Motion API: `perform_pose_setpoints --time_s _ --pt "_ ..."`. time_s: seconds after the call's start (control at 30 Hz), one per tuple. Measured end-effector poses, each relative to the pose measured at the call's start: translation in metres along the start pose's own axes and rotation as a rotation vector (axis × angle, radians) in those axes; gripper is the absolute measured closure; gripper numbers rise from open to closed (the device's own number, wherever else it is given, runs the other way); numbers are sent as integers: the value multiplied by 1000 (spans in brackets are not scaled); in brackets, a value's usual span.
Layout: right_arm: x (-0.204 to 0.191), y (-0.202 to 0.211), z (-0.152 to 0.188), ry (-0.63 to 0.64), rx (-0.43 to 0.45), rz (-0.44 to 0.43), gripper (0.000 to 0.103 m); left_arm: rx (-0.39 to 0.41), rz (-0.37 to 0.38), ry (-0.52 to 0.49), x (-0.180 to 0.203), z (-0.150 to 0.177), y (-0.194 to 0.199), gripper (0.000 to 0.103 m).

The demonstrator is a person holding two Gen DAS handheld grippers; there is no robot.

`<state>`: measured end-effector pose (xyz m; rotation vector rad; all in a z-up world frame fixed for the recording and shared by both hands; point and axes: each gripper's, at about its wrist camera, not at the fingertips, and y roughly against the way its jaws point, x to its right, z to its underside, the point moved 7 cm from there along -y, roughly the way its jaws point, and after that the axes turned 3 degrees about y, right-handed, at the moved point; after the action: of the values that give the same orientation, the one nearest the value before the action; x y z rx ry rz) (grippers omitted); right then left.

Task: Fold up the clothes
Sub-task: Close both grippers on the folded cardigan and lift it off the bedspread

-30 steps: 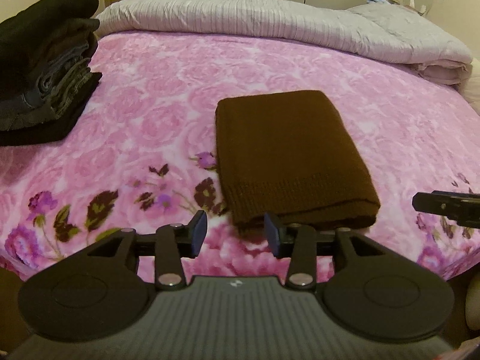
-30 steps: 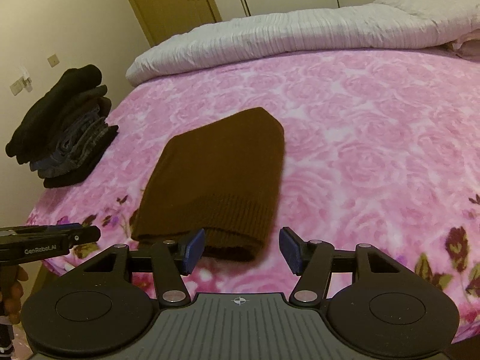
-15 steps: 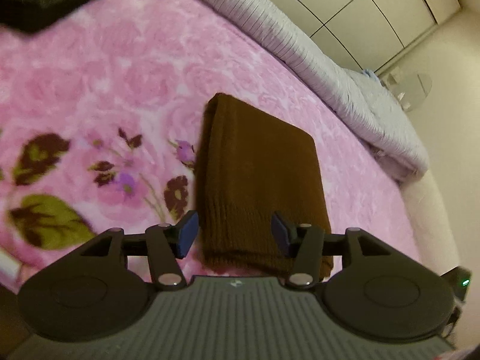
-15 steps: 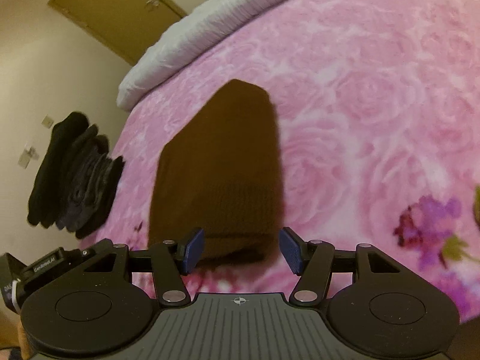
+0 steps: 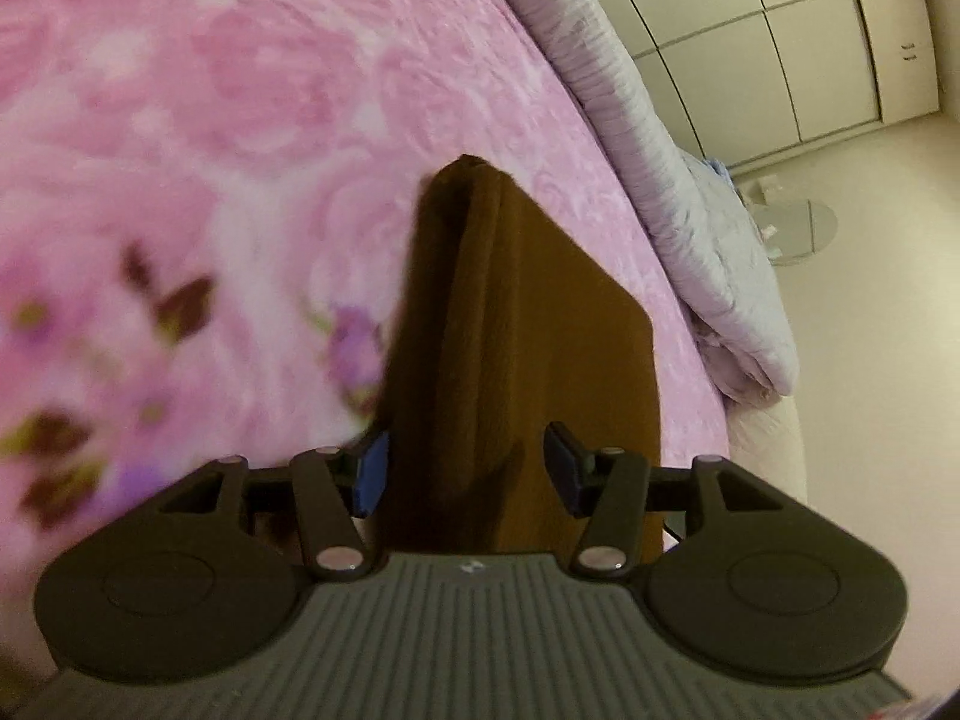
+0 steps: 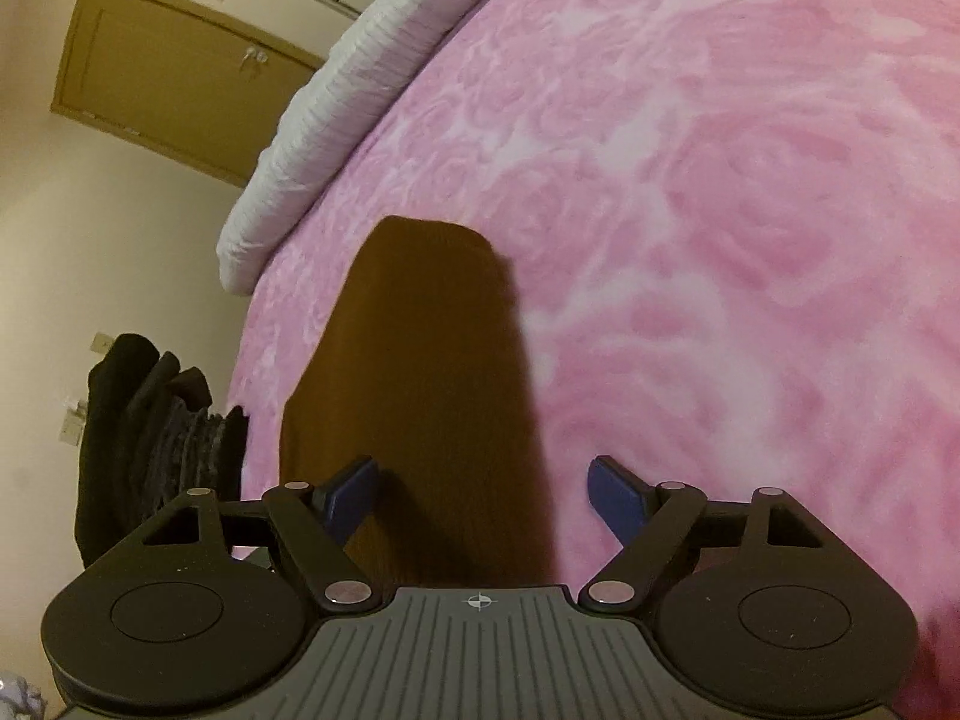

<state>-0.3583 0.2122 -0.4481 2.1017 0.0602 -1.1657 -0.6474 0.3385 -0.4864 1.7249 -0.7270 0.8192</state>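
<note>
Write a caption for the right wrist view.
Open right claw straddles the folded brown sweater on the pink floral bedspread.

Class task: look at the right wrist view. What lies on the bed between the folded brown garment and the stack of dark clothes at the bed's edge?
Nothing but the bare pink floral bedspread separates the brown garment from the dark stack, as the right wrist view shows.

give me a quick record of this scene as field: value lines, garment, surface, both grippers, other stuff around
garment: brown folded knit, lying flat on the bed
surface: pink floral blanket
left gripper: open, fingers either side of the garment's near edge
right gripper: open, fingers straddling the same near edge
grasp: none closed yet
other clothes: dark folded stack at the bed's left edge
bedding: pale quilt along the far side
background: wooden door, wardrobe panels
</note>
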Motion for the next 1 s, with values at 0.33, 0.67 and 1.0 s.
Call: perform_pose_setpoints --time_s 0.33,0.67,1.0 --pt "-5 -65 -28 58 -86 -110 68 -141 67 -78 14 -17 -51 88" --pt "-79 -32 -42 -27 -167 -100 78 -141 -21 -43 82 -32 9 91" --pt "-261 9 -68 8 -248 -214 78 69 -36 -37 183 -101 188 91"
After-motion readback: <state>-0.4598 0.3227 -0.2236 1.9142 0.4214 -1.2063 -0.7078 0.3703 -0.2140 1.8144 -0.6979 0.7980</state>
